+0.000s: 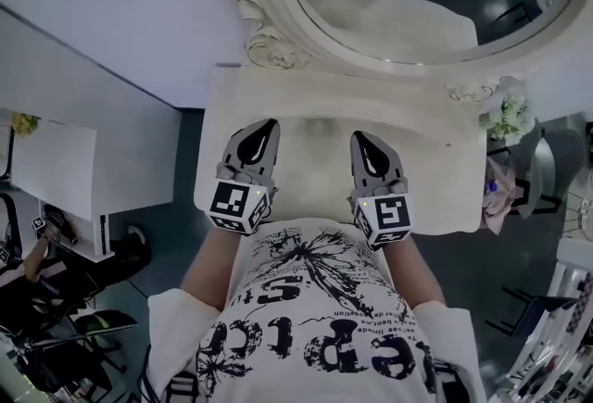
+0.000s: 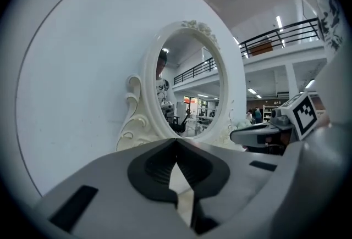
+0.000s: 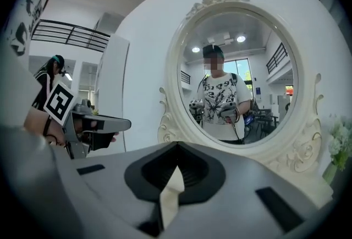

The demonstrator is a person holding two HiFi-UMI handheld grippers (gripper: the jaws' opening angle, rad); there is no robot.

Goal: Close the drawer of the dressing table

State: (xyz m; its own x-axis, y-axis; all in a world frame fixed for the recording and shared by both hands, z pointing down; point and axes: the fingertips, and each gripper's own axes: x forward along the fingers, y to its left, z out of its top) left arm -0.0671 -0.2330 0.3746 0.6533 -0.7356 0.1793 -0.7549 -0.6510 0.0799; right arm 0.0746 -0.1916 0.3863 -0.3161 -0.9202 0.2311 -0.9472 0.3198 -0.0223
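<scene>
So: both grippers are up in the air over the dressing table (image 1: 435,197), nothing in either.

- Left gripper (image 1: 267,127) hangs over the front of the tabletop, near its left edge.
- Right gripper (image 1: 361,138) is about mid-front. The two are side by side and apart, both aimed at the mirror (image 1: 417,3) on the back edge.
- Left gripper view: jaws tip-to-tip, only bare white tabletop showing thru the slot below the tips.
- Right gripper view: same, jaws met, empty.
- Neither touches the tabletop afaict.

Drawer: not visible in any view. It should sit under the front edge of the tabletop. The person's shirt (image 1: 315,318) covers that stretch in the head view, and both gripper cams look over the top at the mirror. Can't tell if it's out or already in. Grippers raised w/ nothing held reads as either pre-approach or finished; that's my guess only.

Risks from here:
- If the drawer is out, the hands must drop below the front edge w/o a clear view. Closed tips could clip the edge or miss the drawer front.
- A one-gripper push off-centre could skew the drawer so it binds.
- A hard shove could rock the table, and the flower bunch (image 1: 508,119) at the right edge could tip.
- The person stands tight to the front edge, so the body may block the drawer's path or crowd the push.
</scene>
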